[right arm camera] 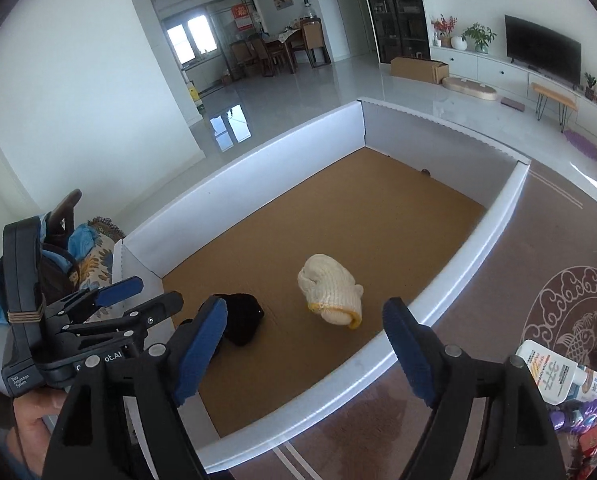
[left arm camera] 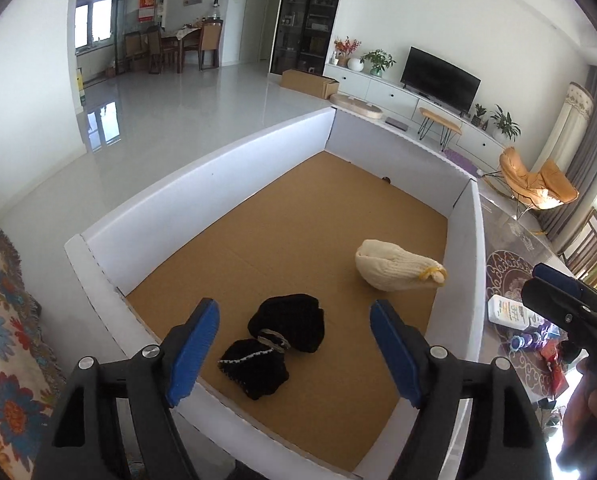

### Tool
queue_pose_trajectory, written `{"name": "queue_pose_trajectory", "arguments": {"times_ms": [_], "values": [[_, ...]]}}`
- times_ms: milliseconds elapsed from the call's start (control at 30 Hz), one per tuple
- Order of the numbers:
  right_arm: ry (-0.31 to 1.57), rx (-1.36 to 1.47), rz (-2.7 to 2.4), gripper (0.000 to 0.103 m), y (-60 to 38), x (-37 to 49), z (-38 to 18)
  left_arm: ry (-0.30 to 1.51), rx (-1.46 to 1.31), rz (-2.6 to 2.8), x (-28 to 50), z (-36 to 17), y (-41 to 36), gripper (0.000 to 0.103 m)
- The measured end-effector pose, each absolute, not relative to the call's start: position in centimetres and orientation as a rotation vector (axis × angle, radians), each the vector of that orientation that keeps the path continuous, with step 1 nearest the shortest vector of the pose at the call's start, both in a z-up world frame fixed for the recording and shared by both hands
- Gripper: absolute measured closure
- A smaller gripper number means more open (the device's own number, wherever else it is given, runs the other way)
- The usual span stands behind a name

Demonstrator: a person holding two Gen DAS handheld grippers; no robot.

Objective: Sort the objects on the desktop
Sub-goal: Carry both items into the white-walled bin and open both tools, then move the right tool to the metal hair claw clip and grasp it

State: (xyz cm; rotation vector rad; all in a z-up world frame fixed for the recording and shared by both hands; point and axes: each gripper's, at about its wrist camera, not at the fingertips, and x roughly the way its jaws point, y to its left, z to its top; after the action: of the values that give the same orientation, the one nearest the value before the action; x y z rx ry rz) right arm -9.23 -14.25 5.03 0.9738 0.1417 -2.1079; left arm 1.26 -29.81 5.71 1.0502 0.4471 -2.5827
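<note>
Your left gripper (left arm camera: pixel 294 354) is hanging over the near edge of the white-walled box (left arm camera: pixel 202 184), which is filling the centre of the left wrist view. Its jaws are standing wide apart and gripping nothing; the blue pads (left arm camera: pixel 196 348) are framing the black knitted bundle (left arm camera: pixel 276 346) that is lying on the brown floor of the box at the lower centre, with clear space on both sides of it. The cream knitted bundle (left arm camera: pixel 398 266), tied with a yellow band, is lying apart from the black one, toward the right wall of the box.

Your right gripper (right arm camera: pixel 308 354) is also holding its jaws wide open with nothing between them. In the right wrist view the cream bundle (right arm camera: pixel 332 296) is sitting on the box floor just above and between the jaw tips, and the black bundle (right arm camera: pixel 244 318) is showing partly behind the left blue pad (right arm camera: pixel 200 354). Your left gripper (right arm camera: pixel 110 304) is showing at the lower left of that frame, beside the box wall (right arm camera: pixel 258 152).

At the lower right of that view, outside the box, a white bottle (right arm camera: pixel 546 372) with printed lettering is lying on the patterned desk (right arm camera: pixel 558 240) among small purple and red items that are too blurred to tell apart.
</note>
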Motion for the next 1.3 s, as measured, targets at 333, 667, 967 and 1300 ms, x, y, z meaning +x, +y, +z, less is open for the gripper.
{"name": "queue_pose_trajectory", "arguments": {"times_ms": [333,667,967,1300], "values": [[0.212,0.898,-2.480,0.004,10.2,-1.3,1.9,0.115,1.243,-3.030,1.7,5.9,-12.1,0.001],[0.256,1.281,-2.376,0.002,17.6,0.6,-7.0,-0.044,1.661,-2.827,-5.4,-3.9,-3.9,0.001],[0.270,1.266,-2.477,0.000,17.2,-4.5,-8.7,-0.097,1.552,-2.835,-8.9,-5.5,-1.7,0.000],[0.195,1.323,-2.575,0.000,18.4,-8.6,-8.4,-0.092,1.471,-2.883,-11.6,-5.4,-0.9,0.000]]}}
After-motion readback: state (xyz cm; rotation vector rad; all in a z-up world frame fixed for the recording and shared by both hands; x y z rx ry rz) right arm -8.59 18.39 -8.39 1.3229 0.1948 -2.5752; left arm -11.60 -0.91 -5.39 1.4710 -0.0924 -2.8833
